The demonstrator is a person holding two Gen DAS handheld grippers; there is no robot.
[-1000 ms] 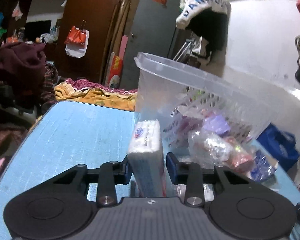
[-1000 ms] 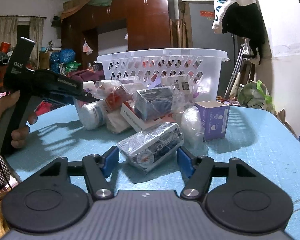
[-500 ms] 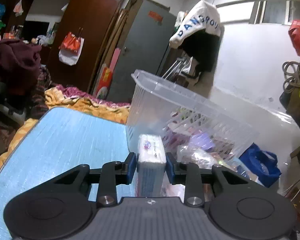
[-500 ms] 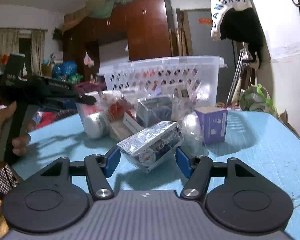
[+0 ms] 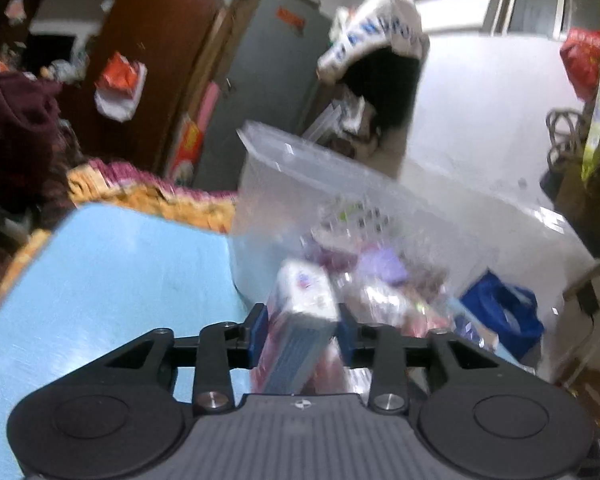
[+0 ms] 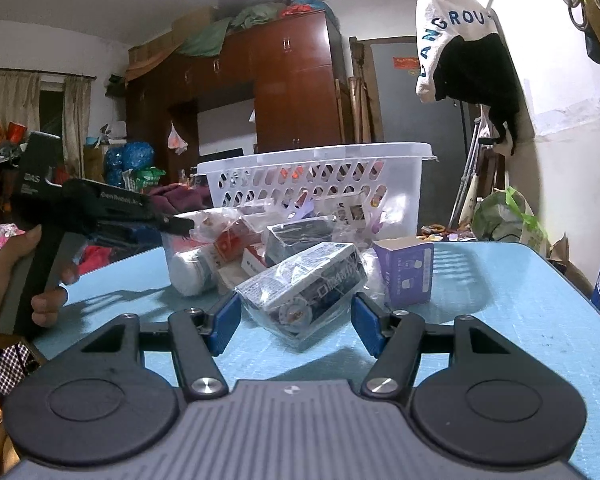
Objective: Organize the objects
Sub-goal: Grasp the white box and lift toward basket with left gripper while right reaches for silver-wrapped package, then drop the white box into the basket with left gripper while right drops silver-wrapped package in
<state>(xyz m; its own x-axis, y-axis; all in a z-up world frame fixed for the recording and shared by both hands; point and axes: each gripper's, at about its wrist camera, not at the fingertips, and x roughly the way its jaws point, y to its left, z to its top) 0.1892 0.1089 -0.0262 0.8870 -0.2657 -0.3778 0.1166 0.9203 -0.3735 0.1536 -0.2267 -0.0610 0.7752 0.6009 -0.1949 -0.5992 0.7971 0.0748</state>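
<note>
My left gripper [image 5: 300, 330] is shut on a white tissue pack [image 5: 300, 312] and holds it lifted above the blue table [image 5: 112, 280], just in front of the white basket [image 5: 300, 160]. The view is blurred. My right gripper [image 6: 296, 322] is open, low over the table, its jaws either side of a plastic-wrapped box [image 6: 308, 284] without touching it. In the right wrist view the left gripper [image 6: 180, 225] is held at the left, at the edge of the pile of wrapped packets [image 6: 236, 248] in front of the basket [image 6: 312, 184].
A purple carton [image 6: 406, 272] stands right of the wrapped box. A white jar [image 6: 190, 270] lies at the pile's left. A blue bag [image 5: 504, 320] sits beyond the table's right edge. Clothes and a bed lie to the left.
My left gripper has lifted the tissue pack off the table and risen toward the basket. The right gripper has edged closer around the wrapped box, still open.
</note>
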